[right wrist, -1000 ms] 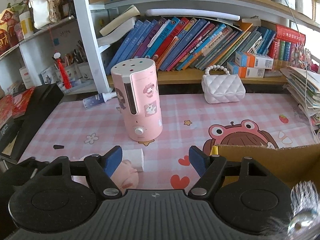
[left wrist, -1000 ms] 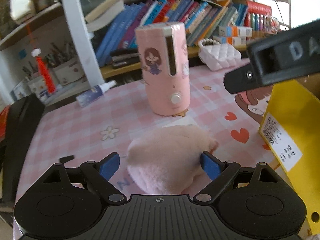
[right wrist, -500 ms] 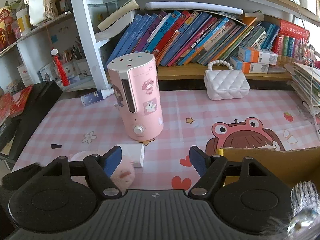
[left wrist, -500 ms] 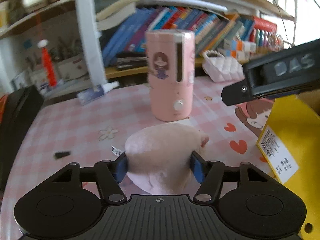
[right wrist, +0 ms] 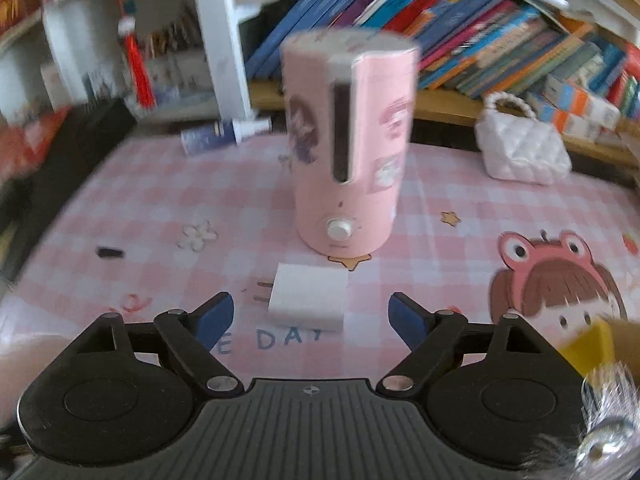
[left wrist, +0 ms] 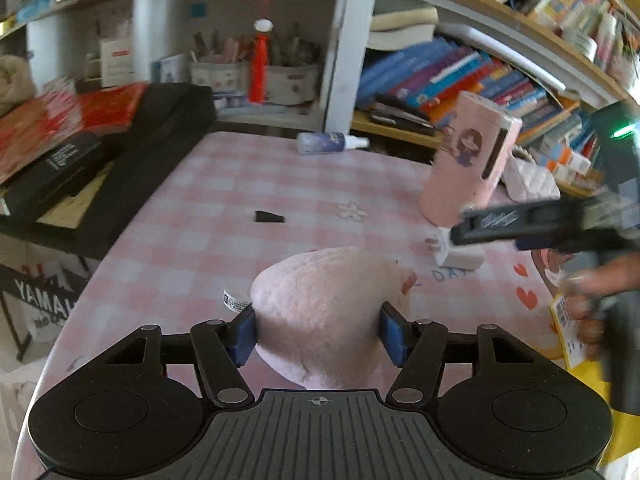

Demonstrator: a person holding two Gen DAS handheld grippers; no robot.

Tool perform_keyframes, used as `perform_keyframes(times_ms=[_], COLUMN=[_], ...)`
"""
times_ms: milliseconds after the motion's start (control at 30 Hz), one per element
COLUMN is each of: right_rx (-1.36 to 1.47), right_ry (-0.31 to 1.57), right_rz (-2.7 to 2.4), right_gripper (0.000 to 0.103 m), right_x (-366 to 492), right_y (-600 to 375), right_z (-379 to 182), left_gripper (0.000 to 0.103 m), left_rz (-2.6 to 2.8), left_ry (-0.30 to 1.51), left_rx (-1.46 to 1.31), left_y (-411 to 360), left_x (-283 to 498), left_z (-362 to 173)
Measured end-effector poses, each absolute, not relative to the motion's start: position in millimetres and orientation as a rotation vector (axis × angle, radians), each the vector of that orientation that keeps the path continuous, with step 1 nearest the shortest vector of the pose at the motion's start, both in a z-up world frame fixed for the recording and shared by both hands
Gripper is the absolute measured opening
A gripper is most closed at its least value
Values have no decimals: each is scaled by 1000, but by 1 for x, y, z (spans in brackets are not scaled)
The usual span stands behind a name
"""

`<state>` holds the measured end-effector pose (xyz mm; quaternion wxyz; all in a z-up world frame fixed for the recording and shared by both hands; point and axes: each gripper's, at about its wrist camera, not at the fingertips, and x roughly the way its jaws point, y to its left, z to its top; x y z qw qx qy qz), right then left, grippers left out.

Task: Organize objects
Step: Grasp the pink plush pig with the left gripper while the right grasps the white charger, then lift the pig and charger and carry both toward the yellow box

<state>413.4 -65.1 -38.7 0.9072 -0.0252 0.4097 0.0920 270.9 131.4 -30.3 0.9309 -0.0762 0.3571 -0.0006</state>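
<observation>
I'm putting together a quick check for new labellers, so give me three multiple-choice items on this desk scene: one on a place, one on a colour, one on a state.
1. Where does the white charger lie?
A. On the bookshelf
B. On the mat in front of the pink humidifier
C. Inside the white quilted purse

2. What colour is the plush toy?
A. Pale pink
B. Green
C. Black

3. What are the left tongs doing?
A. Hanging empty
B. Gripping the spray bottle
C. Clamped on the plush toy

Answers:
1 B, the right wrist view shows it flat on the checked mat just before the humidifier's base.
2 A, its fur reads light pink.
3 C, both blue pads press into its sides.
</observation>
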Motion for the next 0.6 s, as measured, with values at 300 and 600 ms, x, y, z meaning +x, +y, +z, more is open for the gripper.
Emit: perform_keyframes(times_ms=[300, 600], right_rx=[-124, -49], right_ry=[906, 903], right_rz=[204, 216], right_gripper=[74, 62], right_x=[442, 433], right_y=[-45, -55], right_z=[-74, -62], left_gripper=[61, 61], left_rz=[13, 1], left_ry=[714, 681], left_rx=[-180, -183], left_y=[140, 143], left_x=[257, 245], left_z=[-20, -8])
